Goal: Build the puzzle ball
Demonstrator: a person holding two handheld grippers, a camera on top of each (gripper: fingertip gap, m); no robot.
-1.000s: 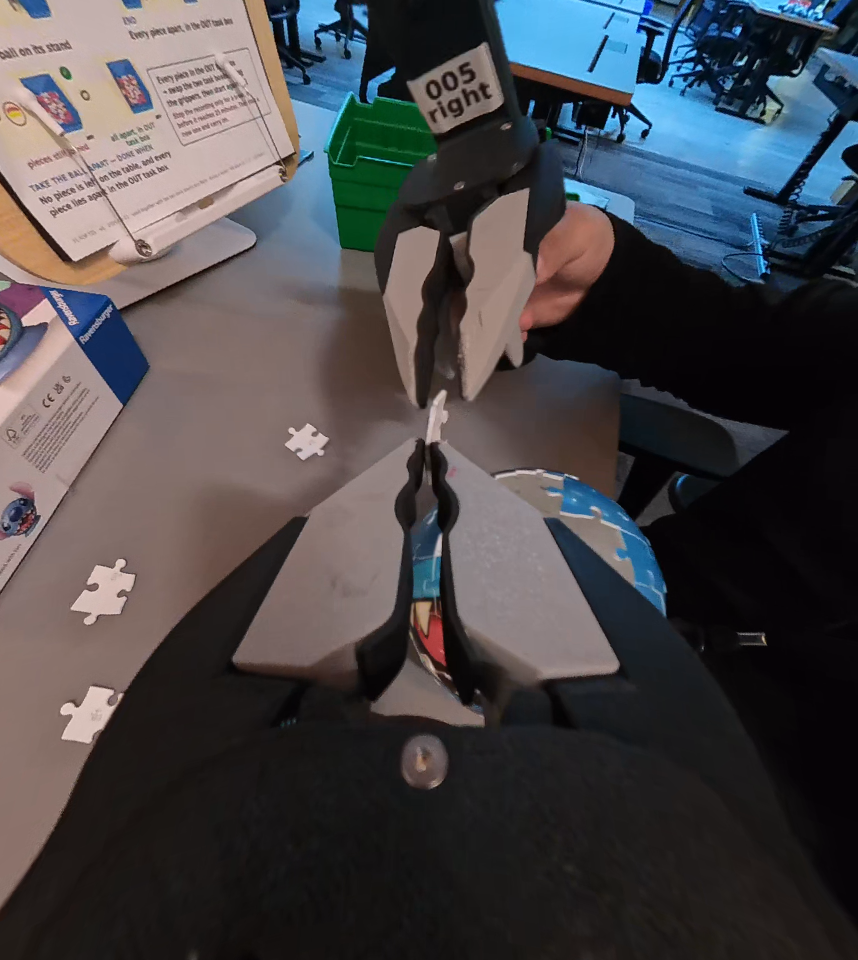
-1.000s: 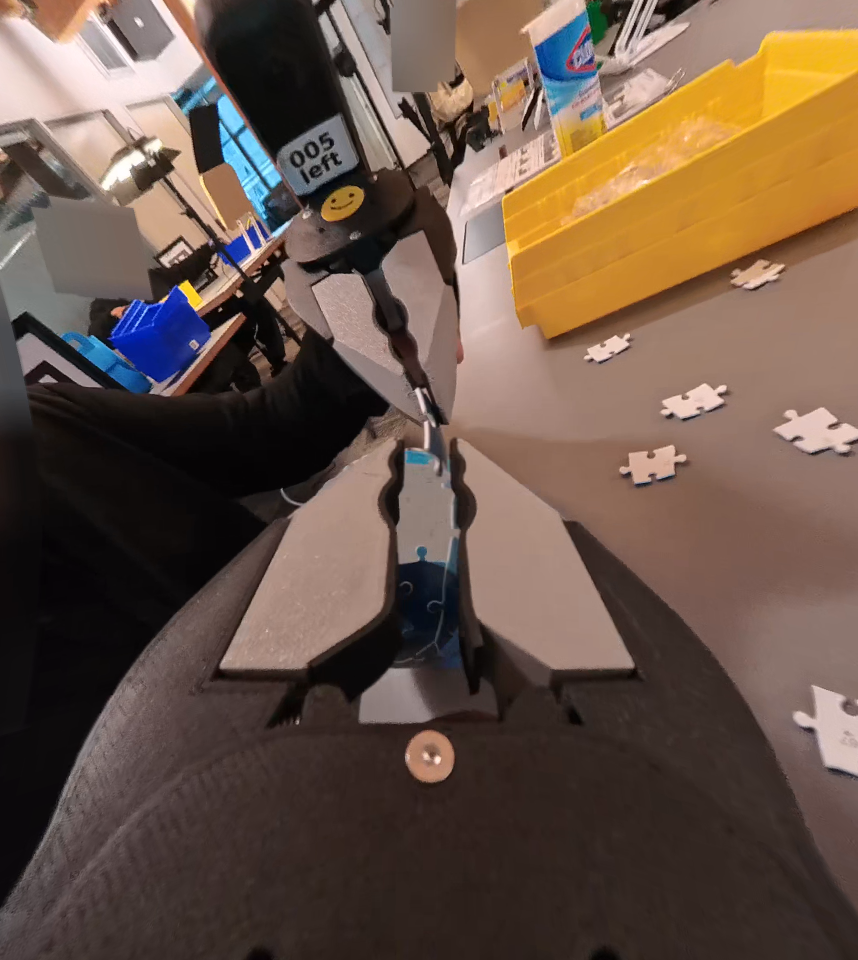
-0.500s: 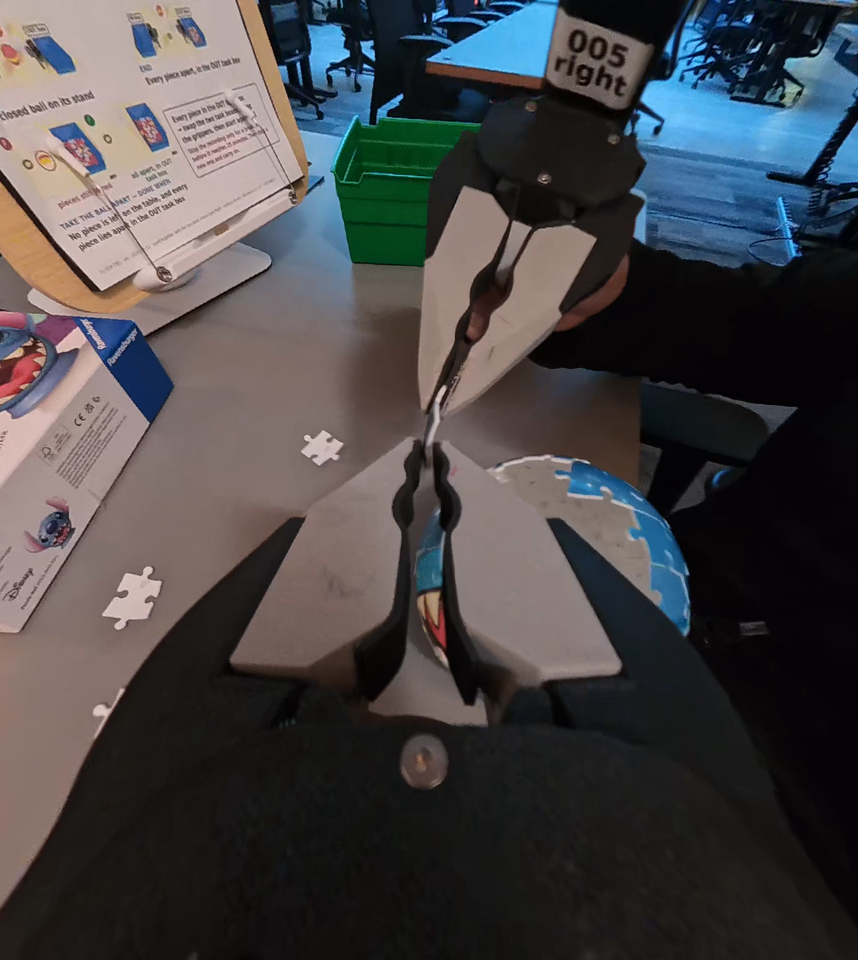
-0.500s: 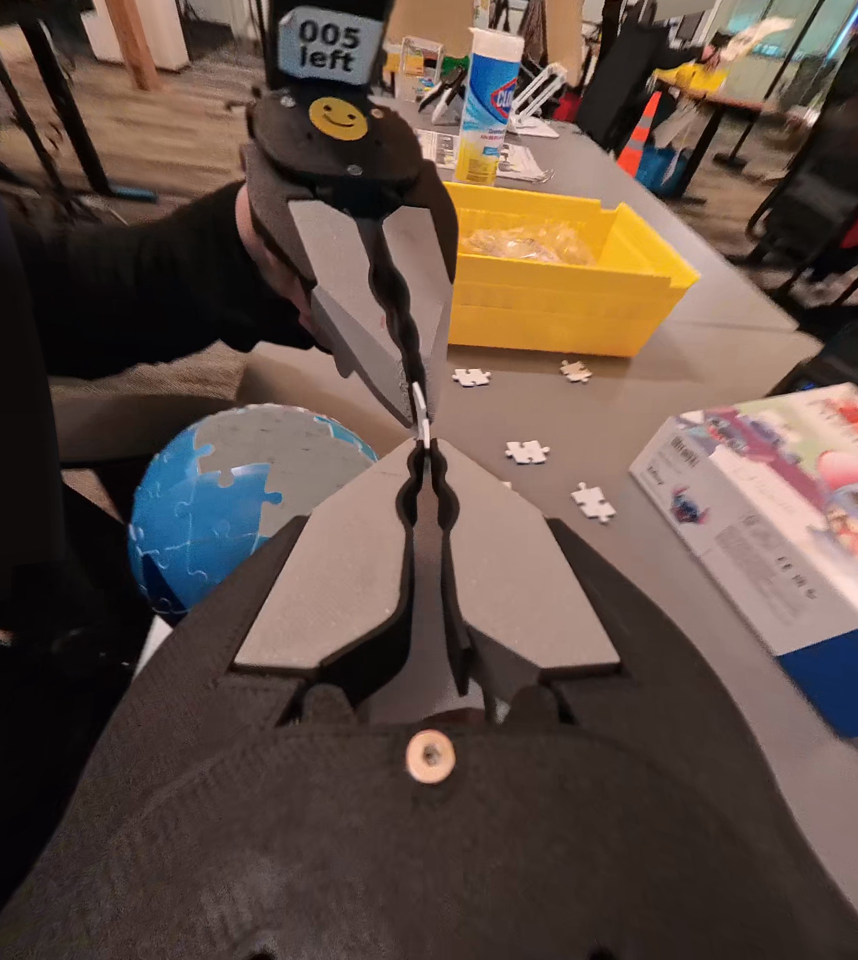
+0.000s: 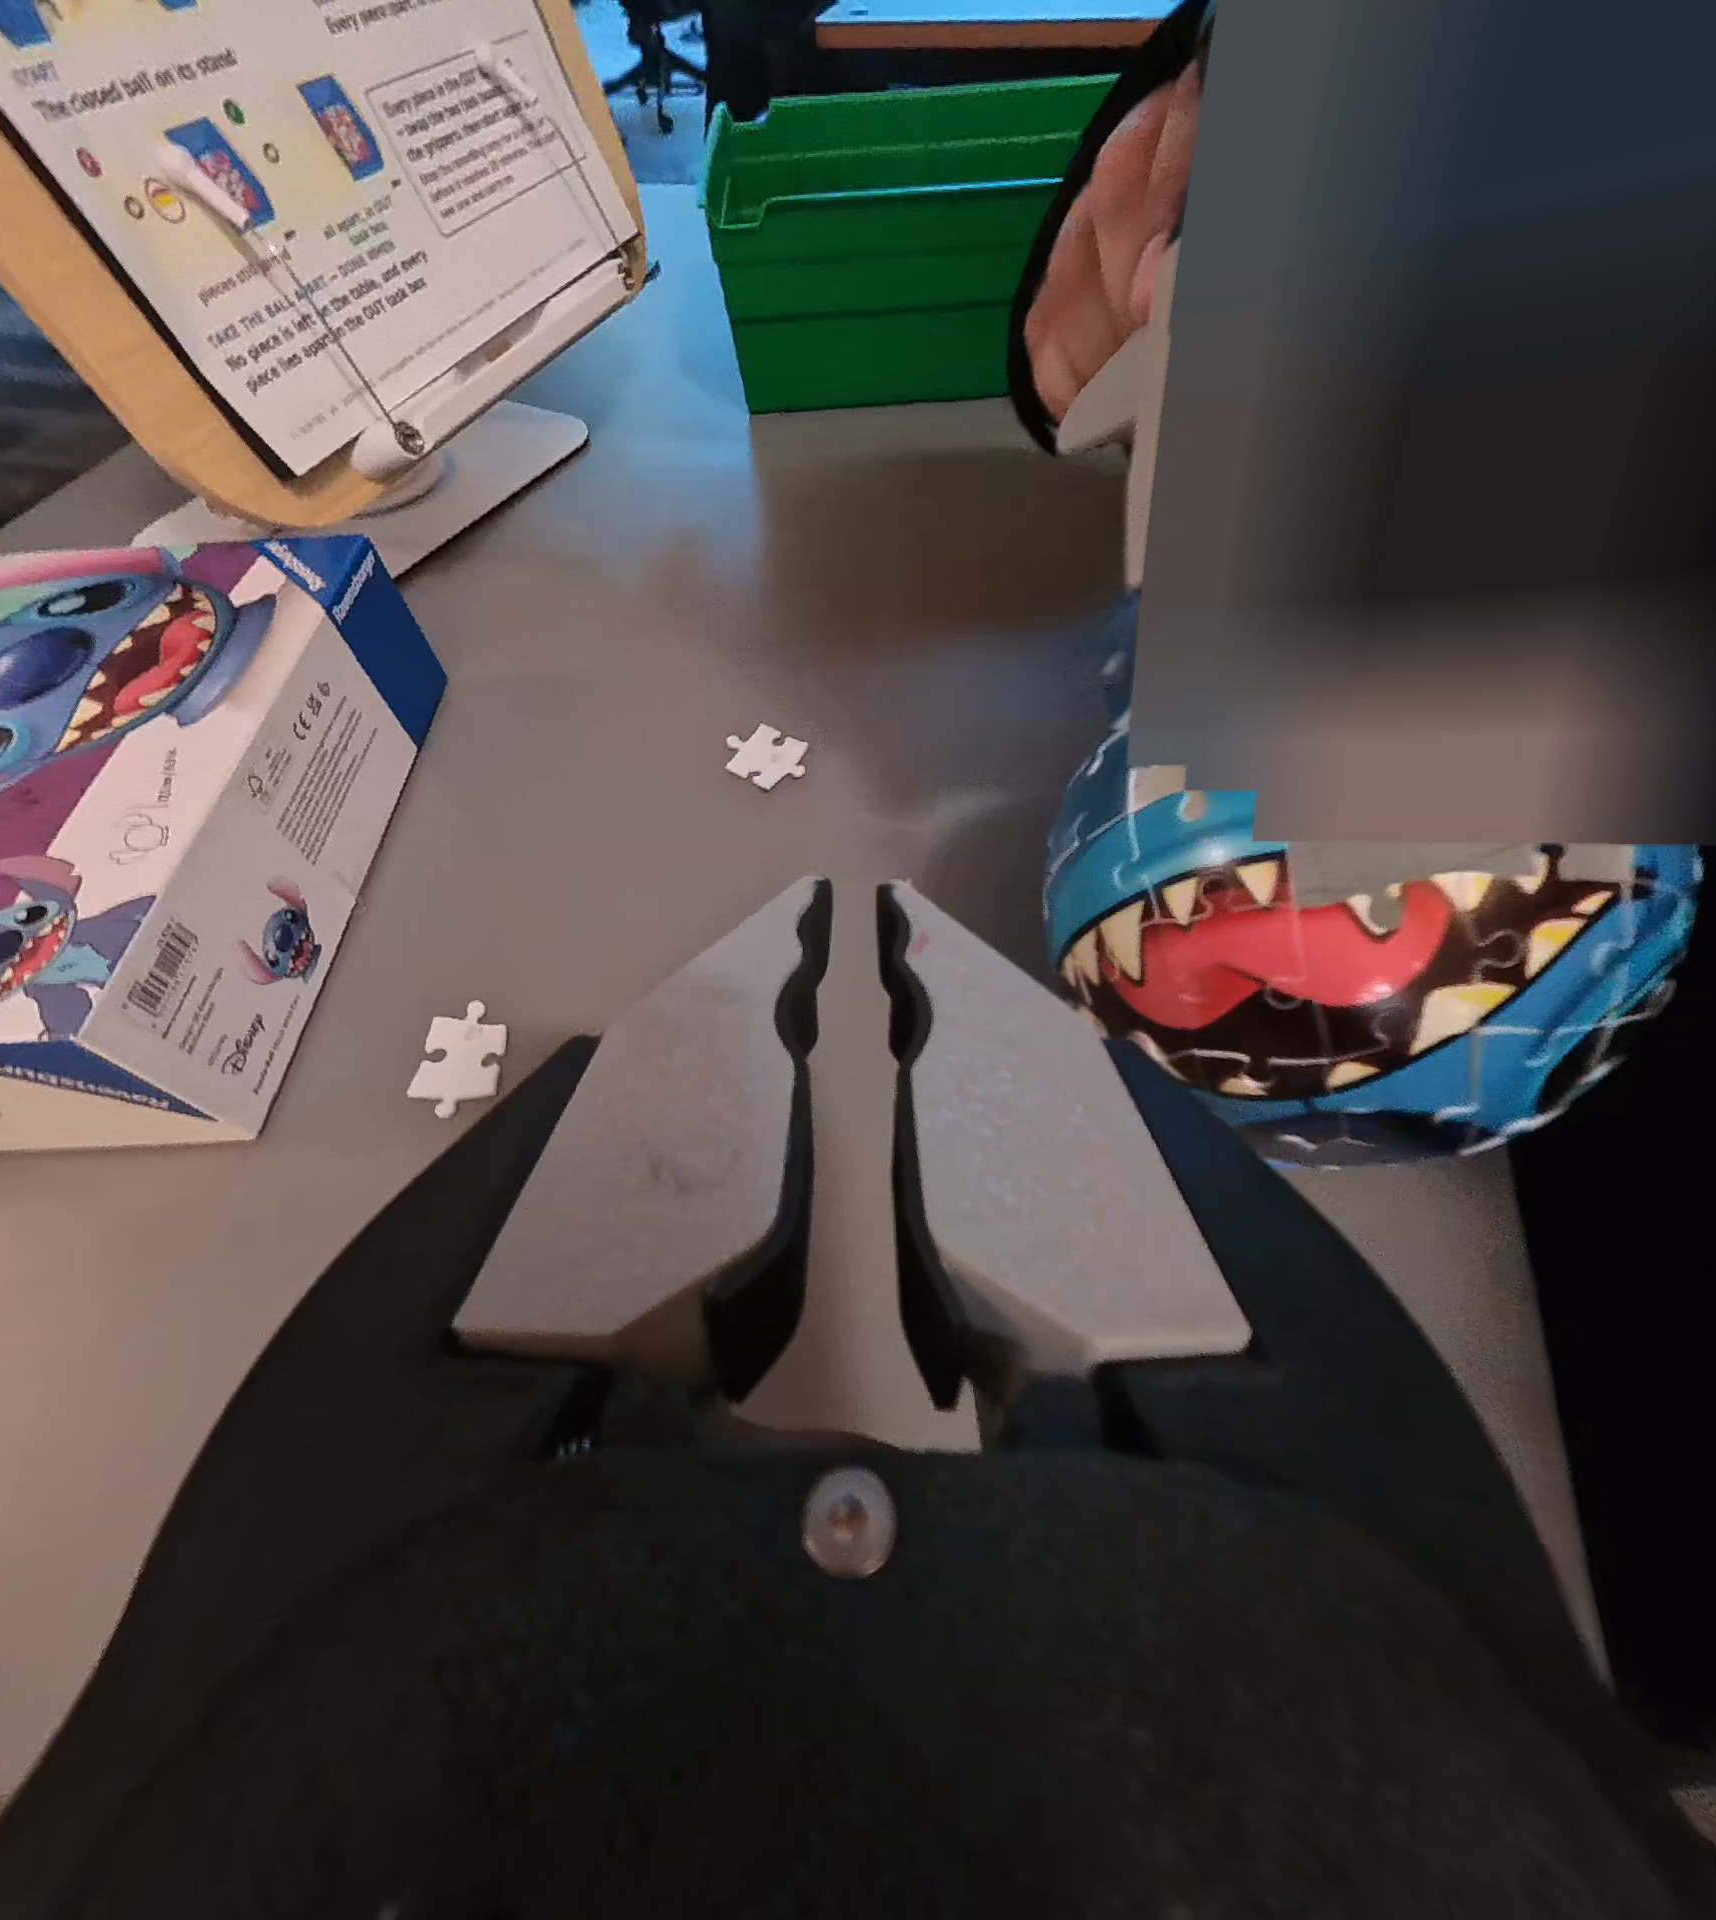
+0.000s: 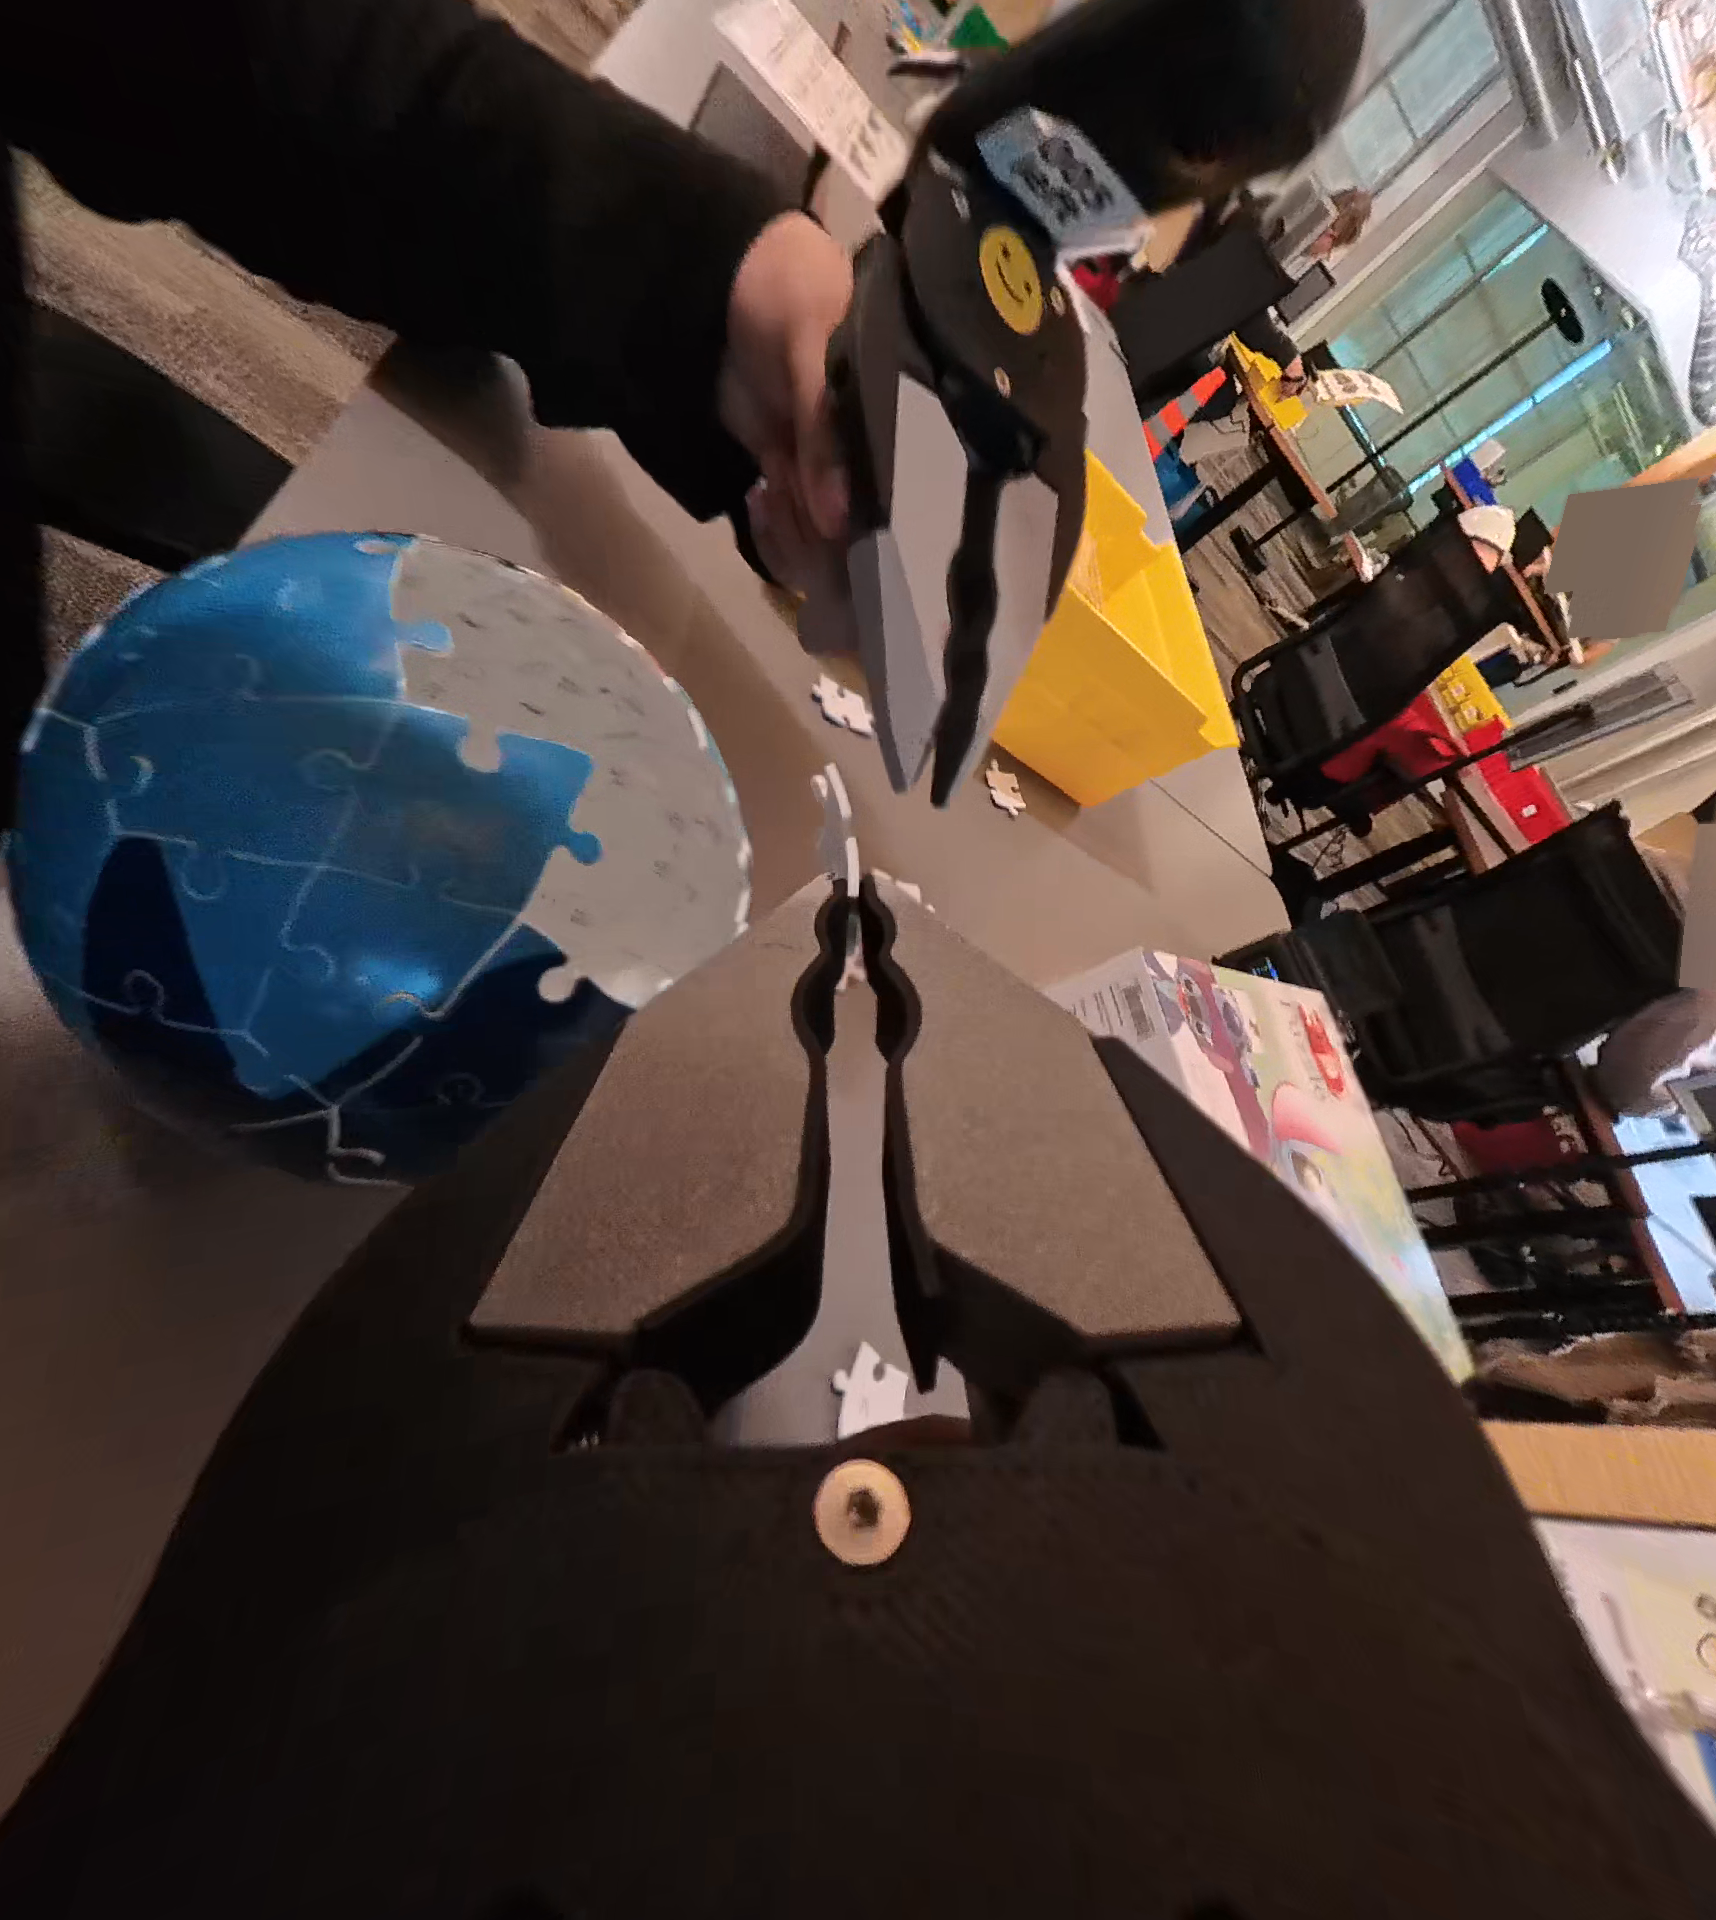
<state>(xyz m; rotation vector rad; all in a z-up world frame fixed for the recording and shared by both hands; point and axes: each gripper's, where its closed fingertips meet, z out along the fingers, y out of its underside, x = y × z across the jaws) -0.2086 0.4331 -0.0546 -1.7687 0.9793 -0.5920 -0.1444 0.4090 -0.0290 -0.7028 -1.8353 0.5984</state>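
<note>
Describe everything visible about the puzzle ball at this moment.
The puzzle ball is a glossy, partly built sphere of interlocked curved pieces resting on the grey table near its edge. The right wrist view shows plain blue pieces and a large gap exposing the pale grey inner side of the far pieces. The left wrist view shows the opposite face: a printed open mouth with red tongue and cream teeth; its top is blurred over. No jaws touch it.

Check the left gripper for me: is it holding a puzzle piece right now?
No: the left gripper is open with an empty gap, while the puzzle piece sits pinched in the right gripper.
</note>
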